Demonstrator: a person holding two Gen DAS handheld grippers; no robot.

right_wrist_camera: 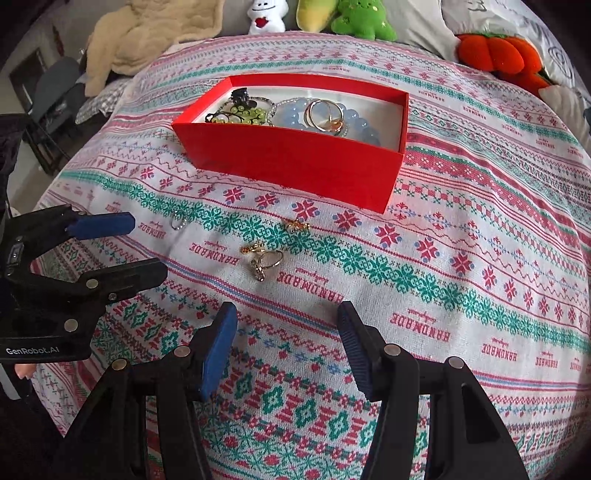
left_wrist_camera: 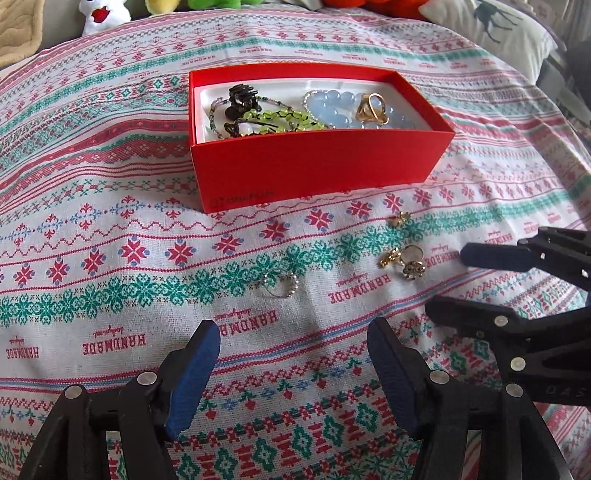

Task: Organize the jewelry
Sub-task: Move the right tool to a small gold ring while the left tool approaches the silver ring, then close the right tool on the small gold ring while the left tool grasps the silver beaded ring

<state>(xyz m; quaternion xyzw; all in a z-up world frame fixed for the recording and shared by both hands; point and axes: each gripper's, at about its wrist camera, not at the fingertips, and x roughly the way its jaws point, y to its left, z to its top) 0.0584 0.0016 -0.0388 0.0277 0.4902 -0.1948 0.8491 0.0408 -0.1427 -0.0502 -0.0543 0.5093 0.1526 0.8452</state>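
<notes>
In the left wrist view, a white cloth [left_wrist_camera: 110, 258] woven with red and green cross-stitch bands covers the surface, plush toys [left_wrist_camera: 99, 14] line its far edge, and one open red cardboard box [left_wrist_camera: 314, 166] holds one pale blue bead bracelet [left_wrist_camera: 332, 107], one green bead strand [left_wrist_camera: 280, 118], one dark hair claw [left_wrist_camera: 242, 98] and one gold ring [left_wrist_camera: 371, 109]. Still on the cloth before the box lie one silver ring [left_wrist_camera: 280, 284] and three gold pieces [left_wrist_camera: 402, 258], while the left gripper [left_wrist_camera: 295, 354] hovers spread and empty. In the right wrist view, the same four loose pieces lie between box and grippers, a beige blanket [right_wrist_camera: 147, 37] and an orange plush pumpkin [right_wrist_camera: 491, 51] edge the room beyond, and the right gripper [right_wrist_camera: 288, 332] hangs with jaws spread, holding nothing.
</notes>
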